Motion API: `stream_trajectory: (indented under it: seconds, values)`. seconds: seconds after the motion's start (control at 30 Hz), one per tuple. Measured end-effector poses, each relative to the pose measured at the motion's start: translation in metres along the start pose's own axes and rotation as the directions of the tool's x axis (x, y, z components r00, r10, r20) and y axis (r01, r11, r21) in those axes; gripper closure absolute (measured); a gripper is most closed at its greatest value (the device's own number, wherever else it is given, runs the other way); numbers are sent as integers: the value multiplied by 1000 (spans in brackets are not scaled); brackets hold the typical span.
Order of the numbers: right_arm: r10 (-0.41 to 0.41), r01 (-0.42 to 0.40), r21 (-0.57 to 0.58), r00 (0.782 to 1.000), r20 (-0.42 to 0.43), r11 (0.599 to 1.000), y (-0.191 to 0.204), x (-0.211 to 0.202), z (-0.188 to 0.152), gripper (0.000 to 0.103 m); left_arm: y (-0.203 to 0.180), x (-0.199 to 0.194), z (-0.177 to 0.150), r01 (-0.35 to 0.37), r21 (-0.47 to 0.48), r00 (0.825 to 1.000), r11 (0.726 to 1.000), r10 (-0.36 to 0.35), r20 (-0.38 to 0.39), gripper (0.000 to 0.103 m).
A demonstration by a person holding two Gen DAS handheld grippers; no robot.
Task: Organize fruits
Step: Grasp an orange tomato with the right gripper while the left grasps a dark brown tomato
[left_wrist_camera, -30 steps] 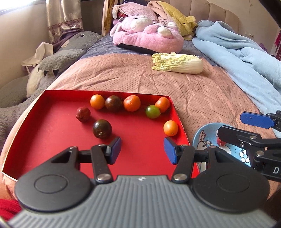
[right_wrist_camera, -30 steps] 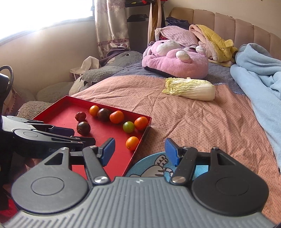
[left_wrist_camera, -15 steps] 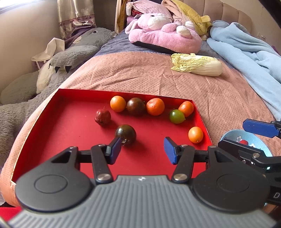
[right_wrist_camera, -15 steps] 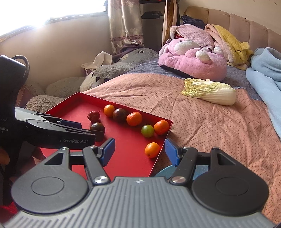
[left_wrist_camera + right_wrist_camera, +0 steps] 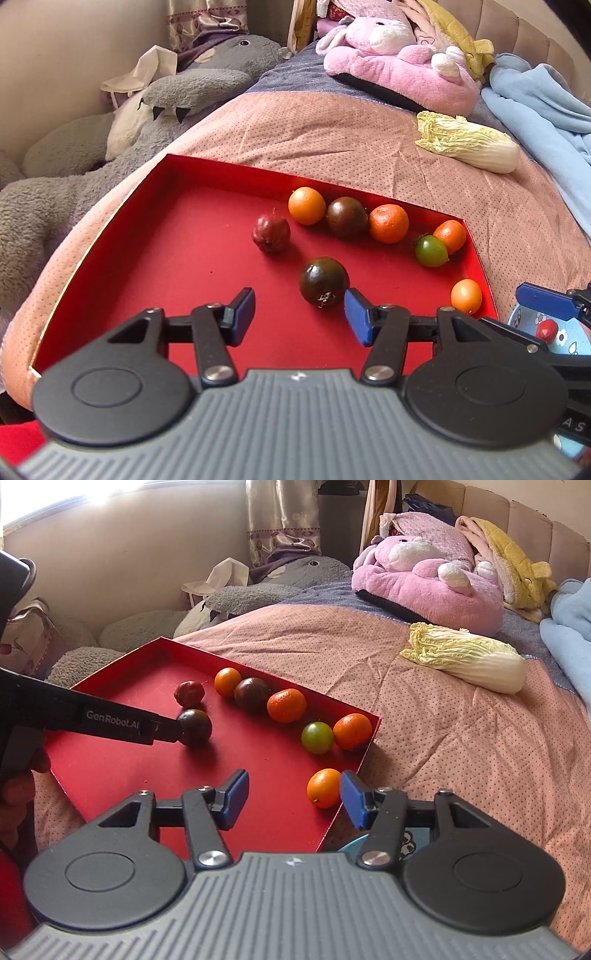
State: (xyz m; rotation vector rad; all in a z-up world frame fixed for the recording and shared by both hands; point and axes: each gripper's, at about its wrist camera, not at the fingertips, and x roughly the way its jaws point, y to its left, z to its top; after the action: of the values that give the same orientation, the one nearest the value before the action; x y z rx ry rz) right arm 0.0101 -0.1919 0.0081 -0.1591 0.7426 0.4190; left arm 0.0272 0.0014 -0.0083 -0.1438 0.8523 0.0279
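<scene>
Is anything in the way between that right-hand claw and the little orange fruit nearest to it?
Nothing visible. The right gripper, jaws open and just narrowed, has a clear path: the orange fruit lies on the red tray just ahead, close to one blue finger. Only the tray's low side wall runs beside it.

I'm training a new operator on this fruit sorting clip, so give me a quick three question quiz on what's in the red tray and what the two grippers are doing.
1. How many fruits lie in the red tray?
2. True or false: the left gripper is clamped on the green fruit.
3. Which fruit is nearest the right gripper? A: the orange fruit by the tray's near corner. B: the dark fruit in the far row. C: the wrinkled red fruit.

Key
1. Eight.
2. False: its jaws are open beside the lone dark fruit.
3. A.
</scene>
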Motion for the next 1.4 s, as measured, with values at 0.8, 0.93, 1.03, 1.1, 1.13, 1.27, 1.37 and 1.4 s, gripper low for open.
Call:
stream_trajectory:
  seconds: [0.8,0.93,1.03,1.1,1.13,1.27,1.37,1.4]
  values:
    - [27,-27,3,997,-73,1000,-4,55,4,52,-3,24,2,-20,3,998,1000,21,-66,47]
    - [44,-44,10,995,-86,999,-2,70,15,53,-2,28,4,-27,0,997,1000,27,-71,47]
    - [36,-35,9,994,-108,999,0,79,17,64,-1,29,5,-30,-6,997,1000,30,-71,47]
    - [43,-41,25,994,-101,999,-1,81,18,65,2,30,6,-23,-23,997,999,21,-71,47]
    - [47,-43,33,994,-99,999,-2,81,18,65,3,30,7,-18,-34,997,999,16,-71,46]
    - [60,-56,47,994,-86,997,-2,74,16,65,3,33,10,-16,-43,997,999,13,-70,46]
    - [67,-63,55,995,-79,996,-3,67,14,65,1,37,13,-16,-31,998,999,13,-66,46]
    - [72,-67,60,994,-78,996,-3,65,12,65,-1,39,14,-15,-25,998,1000,14,-64,46]
